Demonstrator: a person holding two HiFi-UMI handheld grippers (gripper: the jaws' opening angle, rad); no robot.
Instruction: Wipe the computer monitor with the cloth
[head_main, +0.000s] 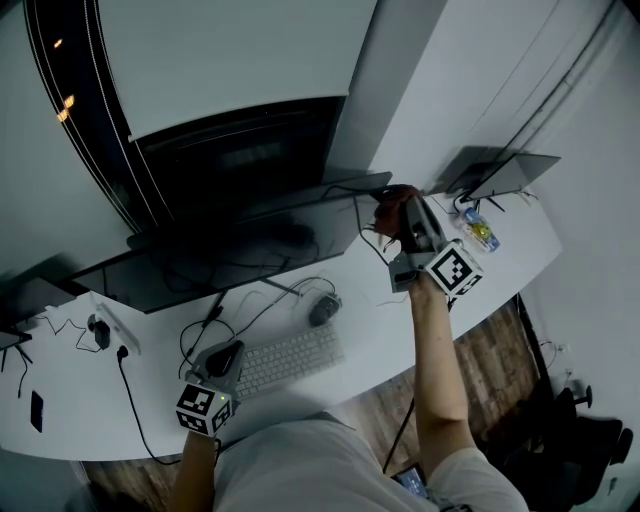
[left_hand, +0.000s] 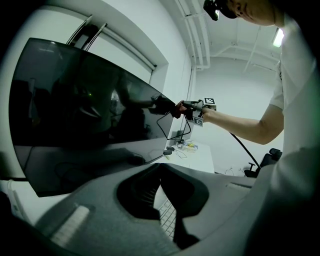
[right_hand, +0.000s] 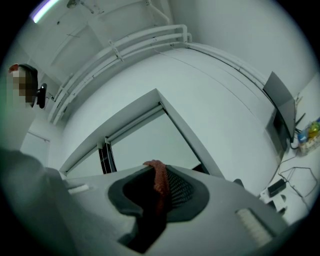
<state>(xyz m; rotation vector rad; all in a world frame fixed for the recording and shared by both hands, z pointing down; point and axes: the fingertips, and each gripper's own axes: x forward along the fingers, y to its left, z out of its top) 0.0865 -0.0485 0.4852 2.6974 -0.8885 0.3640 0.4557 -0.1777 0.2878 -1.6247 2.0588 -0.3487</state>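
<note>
A wide, dark, curved monitor (head_main: 230, 250) stands on the white desk (head_main: 500, 270); the left gripper view shows its black screen (left_hand: 85, 115). My right gripper (head_main: 397, 222) is raised at the monitor's upper right corner, shut on a reddish cloth (head_main: 388, 198). That cloth (right_hand: 160, 182) is pinched between the jaws in the right gripper view. From the left gripper view, the cloth (left_hand: 167, 106) touches the screen's right edge. My left gripper (head_main: 222, 358) rests low by the keyboard (head_main: 290, 358), its jaws closed together with nothing between them (left_hand: 160, 167).
A mouse (head_main: 324, 309) lies behind the keyboard among loose cables. A power strip (head_main: 115, 325) and a phone (head_main: 37, 410) sit at the desk's left. An open laptop (head_main: 505, 172) and a small yellow-blue item (head_main: 482, 232) are at the far right. A chair (head_main: 590, 440) stands on the floor.
</note>
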